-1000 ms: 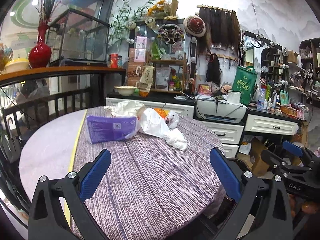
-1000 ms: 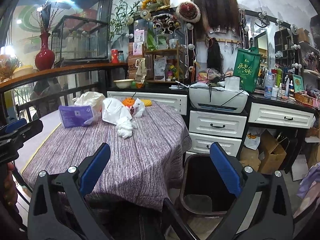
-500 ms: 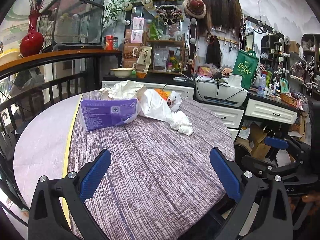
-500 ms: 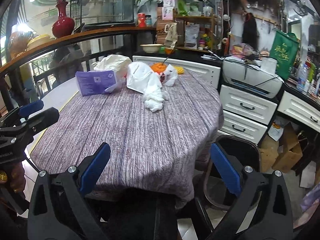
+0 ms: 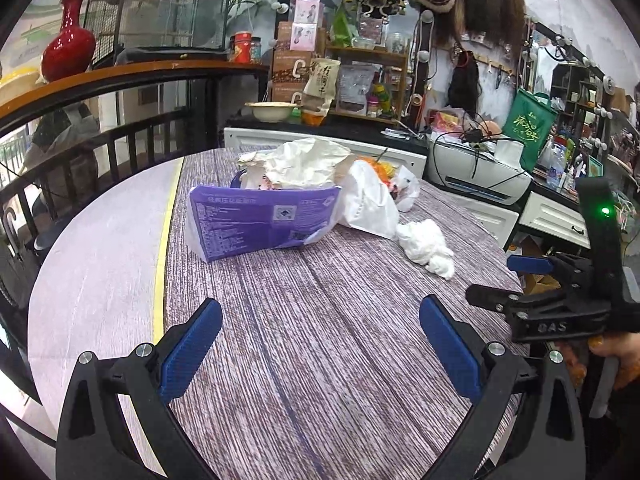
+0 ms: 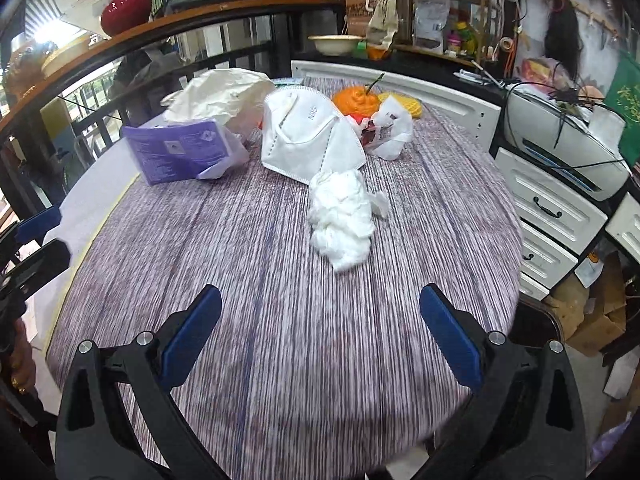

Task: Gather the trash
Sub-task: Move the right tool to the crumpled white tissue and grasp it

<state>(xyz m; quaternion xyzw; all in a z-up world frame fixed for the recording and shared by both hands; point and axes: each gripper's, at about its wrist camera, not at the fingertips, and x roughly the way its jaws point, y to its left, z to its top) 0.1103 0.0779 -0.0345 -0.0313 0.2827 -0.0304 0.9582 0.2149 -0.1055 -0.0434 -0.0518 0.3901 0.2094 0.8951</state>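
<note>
Trash lies at the far side of a round table with a purple striped cloth (image 6: 280,320): a crumpled white tissue (image 6: 340,220), a white N95 mask (image 6: 308,140), a purple tissue pack (image 6: 176,152), crumpled cream paper (image 6: 220,96), an orange peel (image 6: 356,100) and a torn white wrapper (image 6: 390,128). The tissue (image 5: 428,246), purple pack (image 5: 256,220) and cream paper (image 5: 296,164) also show in the left wrist view. My right gripper (image 6: 320,340) is open and empty above the near cloth. My left gripper (image 5: 320,348) is open and empty over the table.
White drawers (image 6: 552,208) and a printer (image 6: 568,148) stand right of the table. A dark bin rim (image 6: 536,320) sits by the table's right edge, with cardboard boxes (image 6: 596,312) beyond. A black railing (image 5: 100,148) and a red vase (image 5: 68,48) are at the left.
Both grippers have moved forward and lower toward the table; the trash looks nearer and larger. The right gripper now hangs over the cloth. Both stay open.
</note>
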